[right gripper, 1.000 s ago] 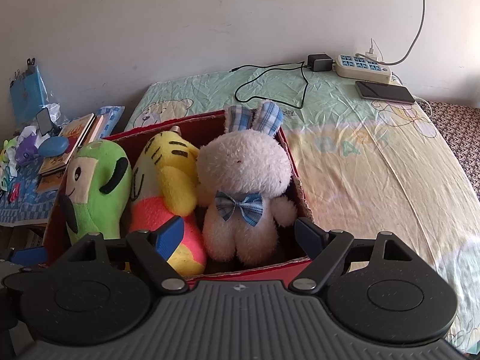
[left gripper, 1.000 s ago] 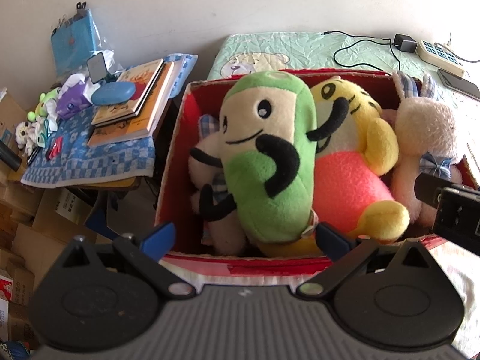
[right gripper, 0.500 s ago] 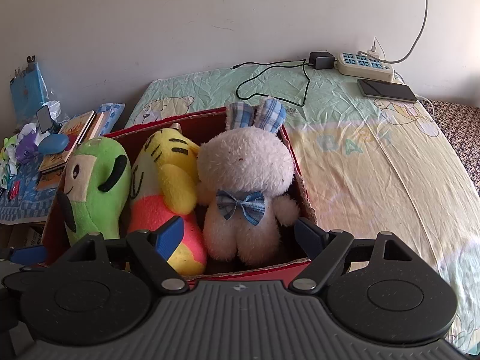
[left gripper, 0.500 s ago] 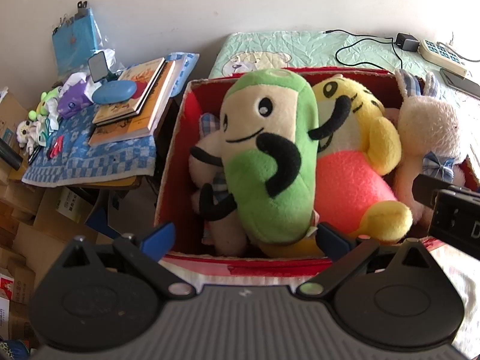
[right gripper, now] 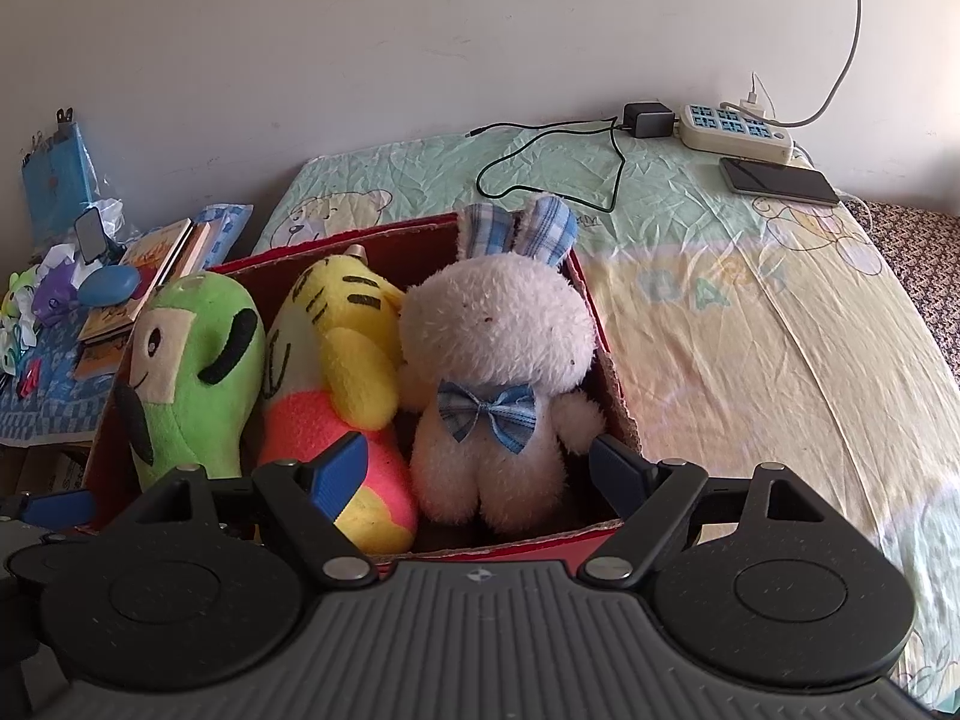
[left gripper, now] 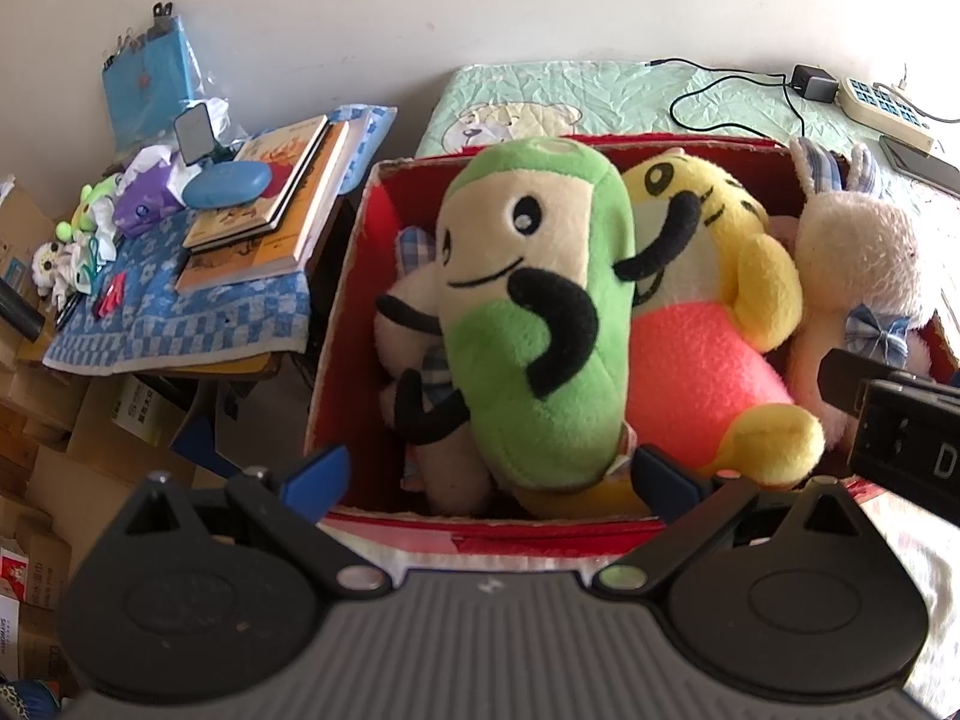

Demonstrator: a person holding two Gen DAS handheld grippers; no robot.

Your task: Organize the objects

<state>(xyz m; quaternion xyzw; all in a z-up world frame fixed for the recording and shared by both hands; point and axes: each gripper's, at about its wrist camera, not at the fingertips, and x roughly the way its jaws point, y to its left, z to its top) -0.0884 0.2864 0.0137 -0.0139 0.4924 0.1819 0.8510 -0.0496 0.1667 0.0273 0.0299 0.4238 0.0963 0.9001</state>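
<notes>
A red cardboard box stands on the bed and holds plush toys side by side. A green plush lies at the left, a yellow and pink tiger plush in the middle, a white rabbit with a blue bow at the right. Another pale plush is partly buried under the green one. My left gripper hangs open above the box's near edge, over the green plush. My right gripper is open in front of the rabbit, holding nothing.
A side table left of the box carries books, a blue case and small clutter. Cardboard boxes sit below it. On the bed sheet lie a power strip, a black cable and a phone.
Both cameras have drifted slightly; the toys and box sit a little lower in the right wrist view. Nothing was grasped or released.
</notes>
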